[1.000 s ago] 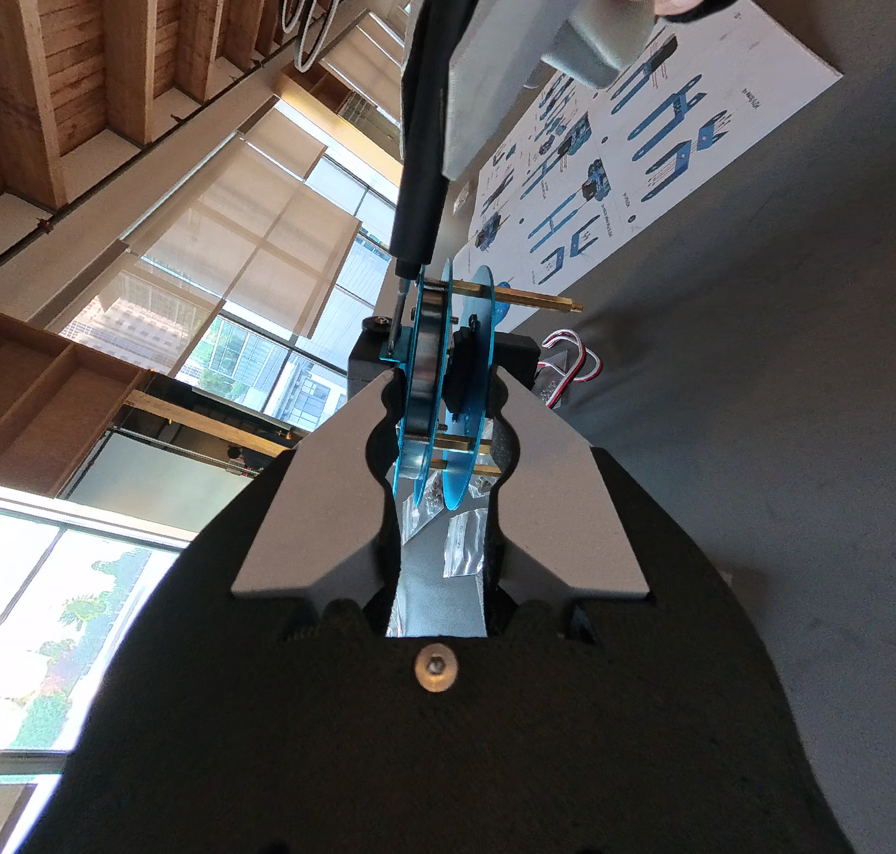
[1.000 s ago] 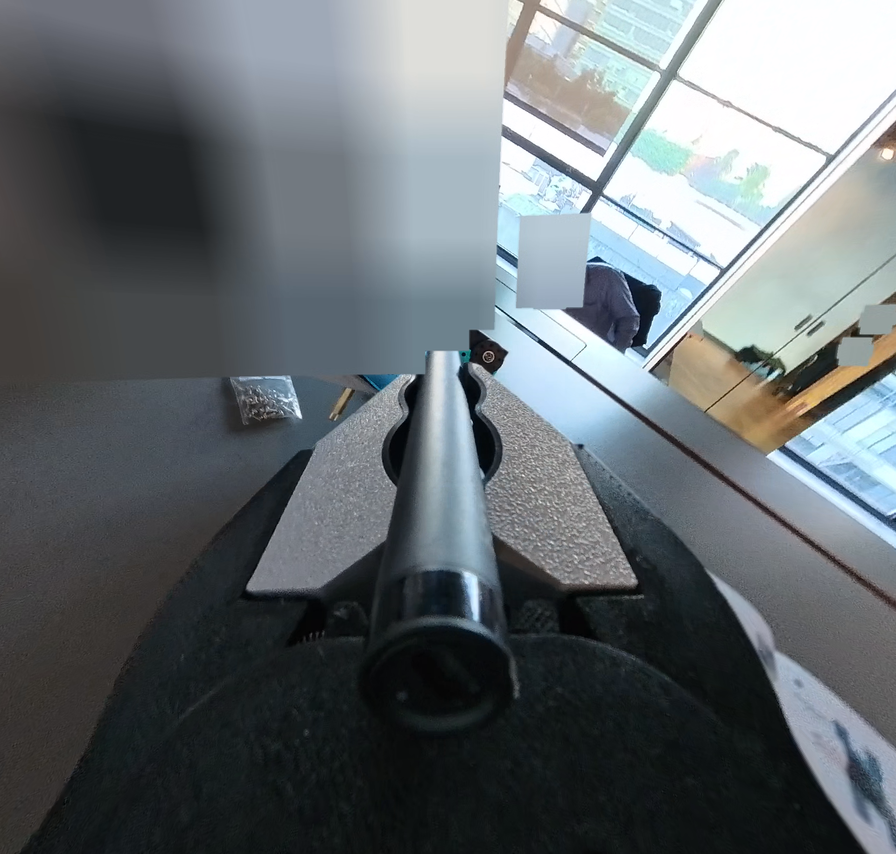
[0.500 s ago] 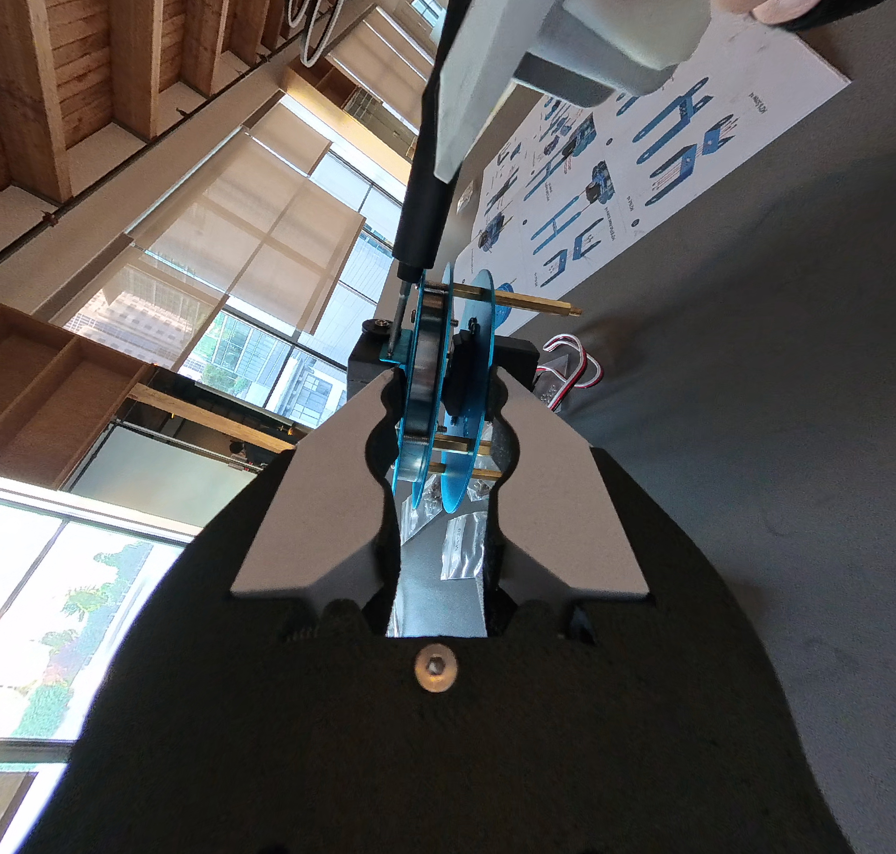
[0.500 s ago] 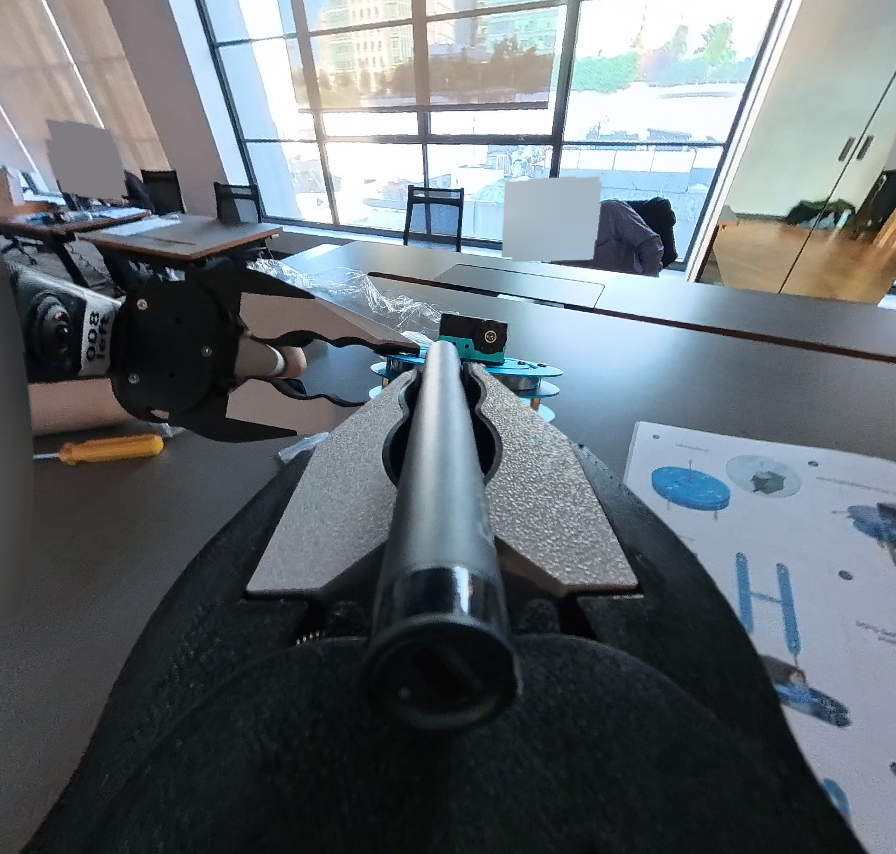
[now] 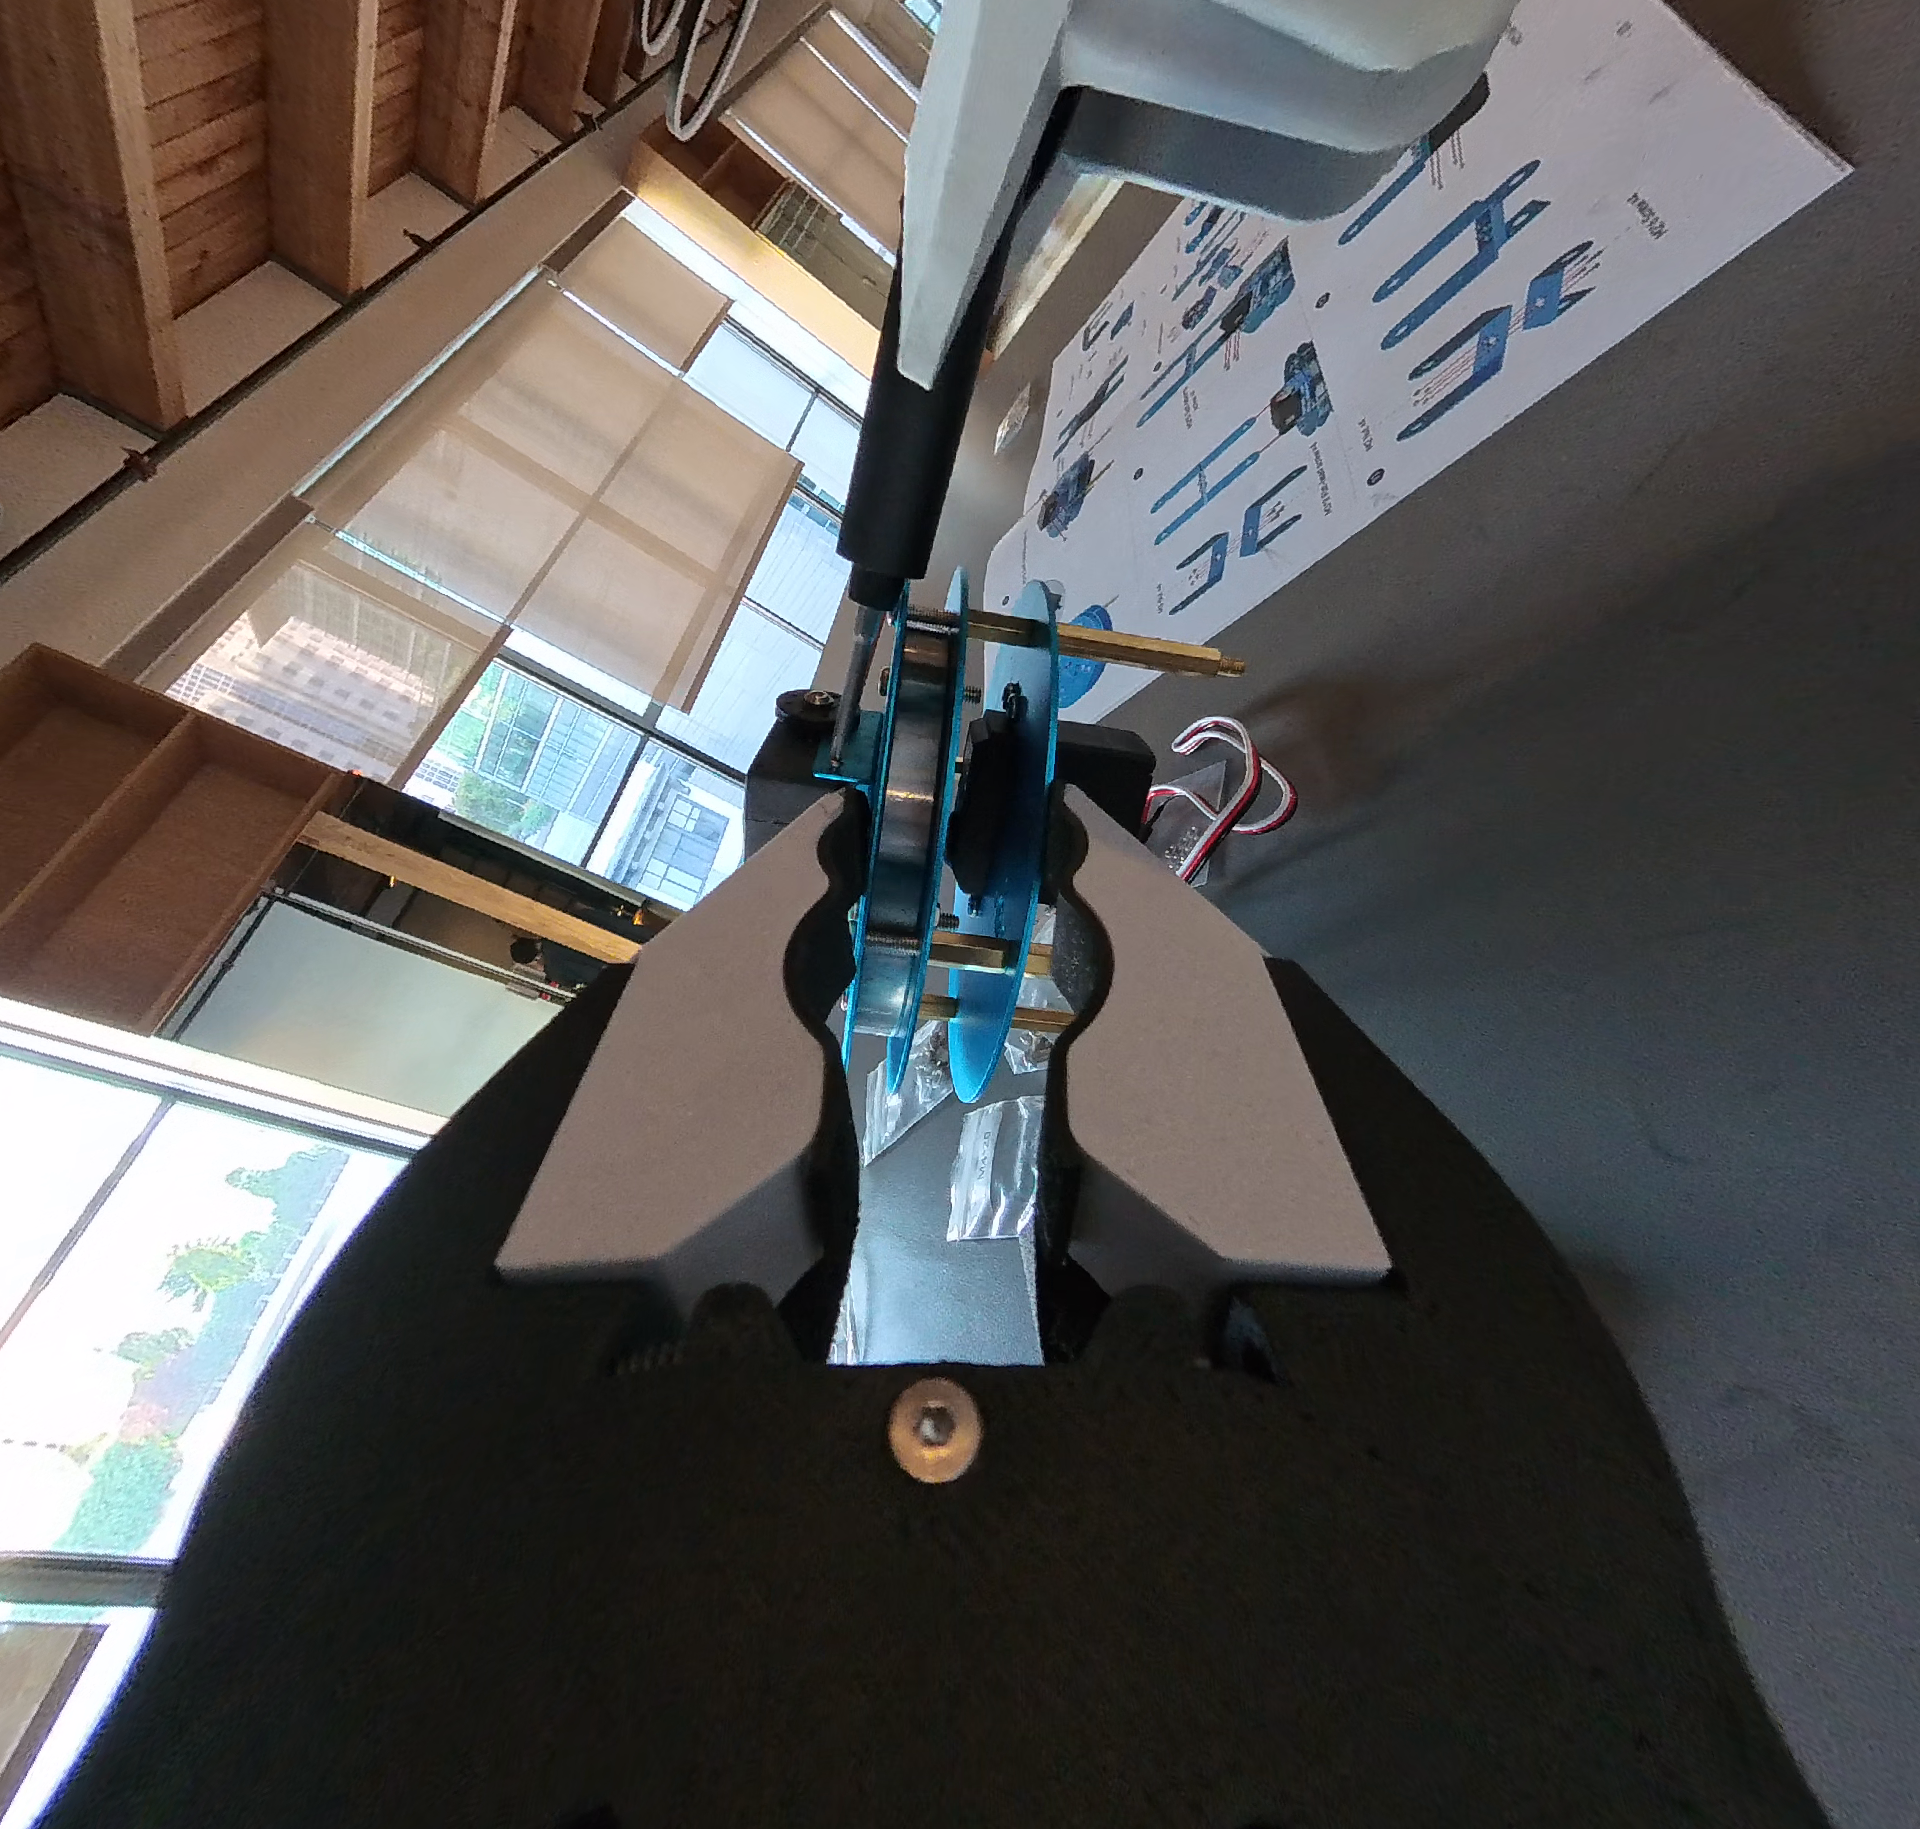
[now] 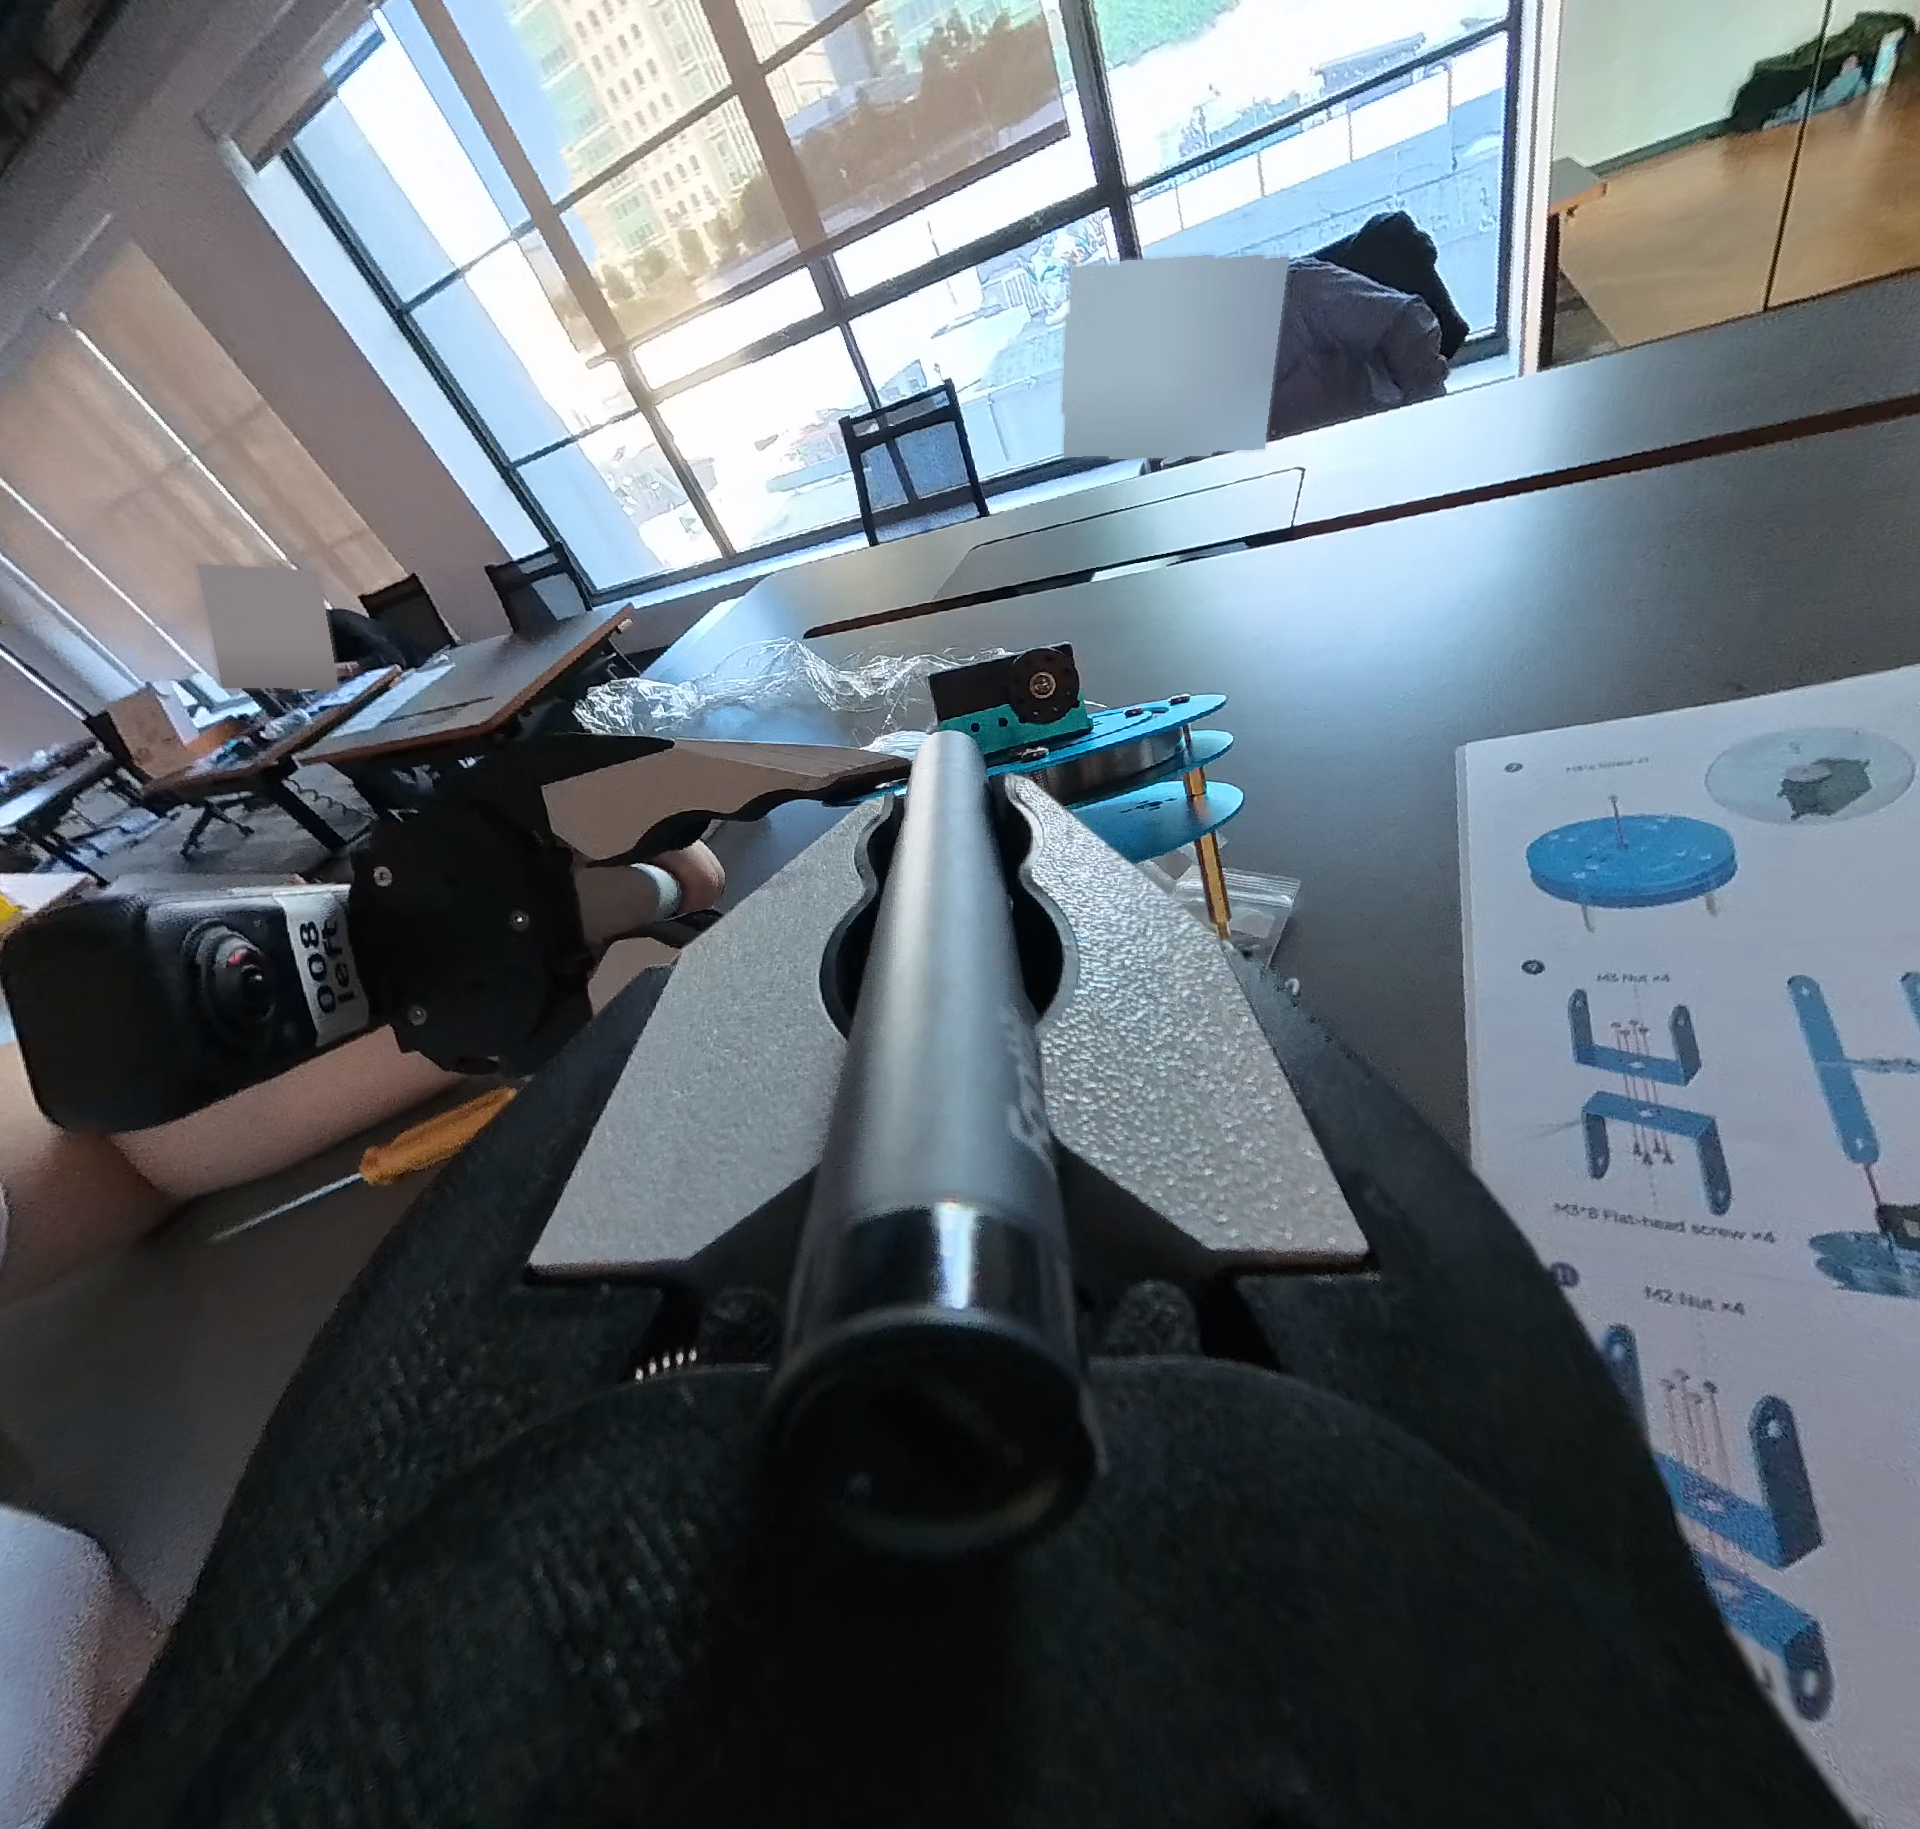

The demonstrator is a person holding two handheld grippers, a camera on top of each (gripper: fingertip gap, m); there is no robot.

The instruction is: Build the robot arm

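Left gripper (image 5: 951, 844): jaws clenched on the blue disc stack (image 5: 951, 823), w/ black motor block (image 6: 1003, 688) on top, just above the dark desk (image 5: 1558, 844). Best to keep that grip steady and level. Right gripper (image 6: 951, 792): jaws clamped on a grey screwdriver (image 6: 935, 1052), tip at the block's bracket; keep shaft square to the screw, light pressure. Instruction sheet (image 6: 1714, 948) lies rightmost.

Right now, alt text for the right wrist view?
The right claw is shut on a grey screwdriver whose tip reaches a stack of blue discs on a dark table. The left claw clamps the discs from the left; an instruction sheet lies to the right.
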